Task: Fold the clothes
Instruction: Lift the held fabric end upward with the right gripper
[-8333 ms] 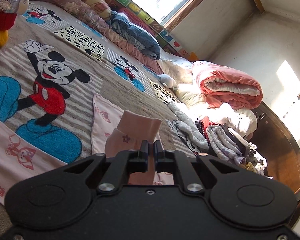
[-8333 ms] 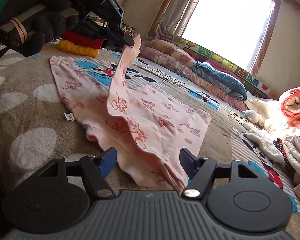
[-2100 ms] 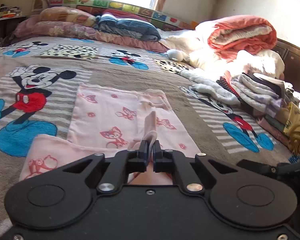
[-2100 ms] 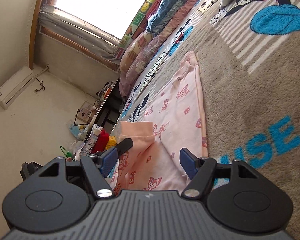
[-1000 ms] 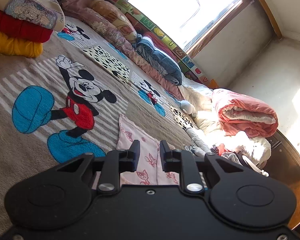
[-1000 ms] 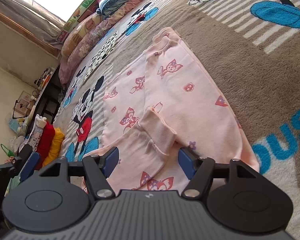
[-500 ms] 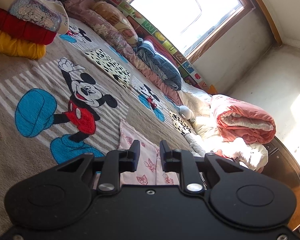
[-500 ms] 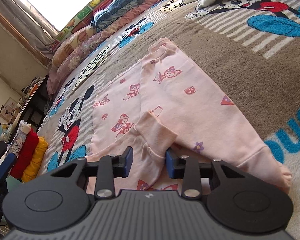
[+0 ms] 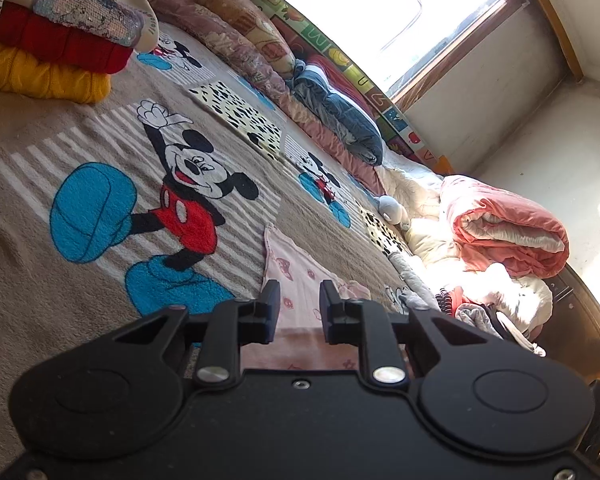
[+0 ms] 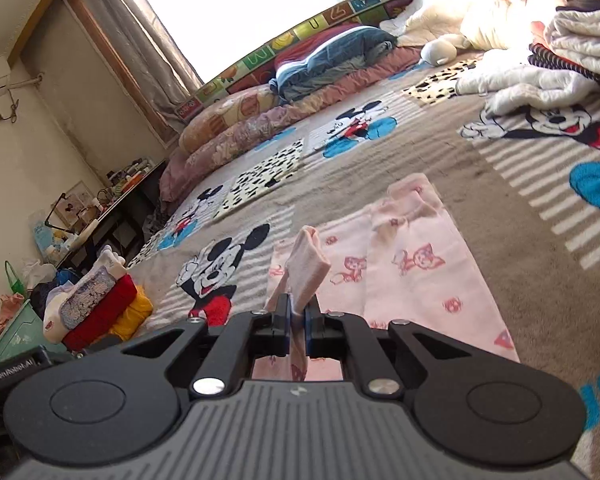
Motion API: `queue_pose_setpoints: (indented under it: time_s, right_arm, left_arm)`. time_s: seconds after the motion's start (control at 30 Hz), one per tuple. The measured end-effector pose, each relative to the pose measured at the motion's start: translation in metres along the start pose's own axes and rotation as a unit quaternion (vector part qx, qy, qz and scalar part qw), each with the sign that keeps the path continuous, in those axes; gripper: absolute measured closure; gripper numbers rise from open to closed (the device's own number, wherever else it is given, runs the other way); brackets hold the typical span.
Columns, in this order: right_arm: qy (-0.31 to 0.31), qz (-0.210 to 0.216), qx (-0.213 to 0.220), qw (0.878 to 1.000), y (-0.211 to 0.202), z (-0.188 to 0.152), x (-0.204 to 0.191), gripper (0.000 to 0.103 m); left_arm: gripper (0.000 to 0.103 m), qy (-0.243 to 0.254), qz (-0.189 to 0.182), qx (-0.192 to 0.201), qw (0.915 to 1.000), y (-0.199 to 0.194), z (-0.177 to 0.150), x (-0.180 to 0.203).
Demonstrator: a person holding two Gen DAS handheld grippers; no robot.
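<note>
**On the bed: sleeve cuff gripped**

On the bed blanket [image 10: 500,216], the pink printed garment [image 10: 412,264] lies flat. The right gripper [image 10: 297,322] has its fingers closed on the sleeve cuff [image 10: 306,264], raised above the garment. The left gripper [image 9: 299,310] hovers over the garment's near edge, fingers narrowly apart, holding nothing. Folded sweaters [image 9: 52,52] are stacked well apart.

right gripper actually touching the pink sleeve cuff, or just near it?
Touching. In the right wrist view the right gripper has its jaws shut on the pink sleeve cuff, which sticks up from between the pads, lifted off the pink garment.
</note>
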State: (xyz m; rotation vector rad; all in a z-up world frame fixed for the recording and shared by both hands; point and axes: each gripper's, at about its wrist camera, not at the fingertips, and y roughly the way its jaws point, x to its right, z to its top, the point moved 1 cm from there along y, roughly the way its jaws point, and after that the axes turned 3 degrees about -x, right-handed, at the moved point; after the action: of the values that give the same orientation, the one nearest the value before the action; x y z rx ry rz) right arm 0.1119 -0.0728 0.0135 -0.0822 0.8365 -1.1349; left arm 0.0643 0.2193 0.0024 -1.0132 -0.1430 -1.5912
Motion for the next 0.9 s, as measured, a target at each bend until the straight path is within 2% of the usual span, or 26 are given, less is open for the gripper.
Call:
queue_pose_setpoints:
  time_s: [0.2,0.37,0.53,0.73,0.9]
  right_arm:
    - [-0.028,0.026,0.017,0.999,-0.019,0.044,0.003,0.094]
    - [-0.039,0.027,0.025,0.999,-0.033,0.064,0.012,0.094]
    - [-0.033,0.025,0.033,0.999,-0.045,0.074,0.025,0.094]
    - [-0.023,0.024,0.034,0.999,-0.056,0.074,0.041,0.094]
    - [-0.008,0.032,0.036,0.999,-0.070,0.073,0.051,0.094]
  left_arm:
    - [0.085,0.032,0.019,-0.030,0.9989,0.011,-0.010,0.006]
    - [0.085,0.061,0.044,-0.053,0.9958,0.023,-0.020,0.009]
    - [0.085,0.095,0.054,-0.073,0.9913,0.035,-0.032,0.016]
    - [0.085,0.145,0.049,-0.101,0.9830,0.052,-0.052,0.031]
    - [0.085,0.168,0.038,-0.114,0.9784,0.063,-0.063,0.039]
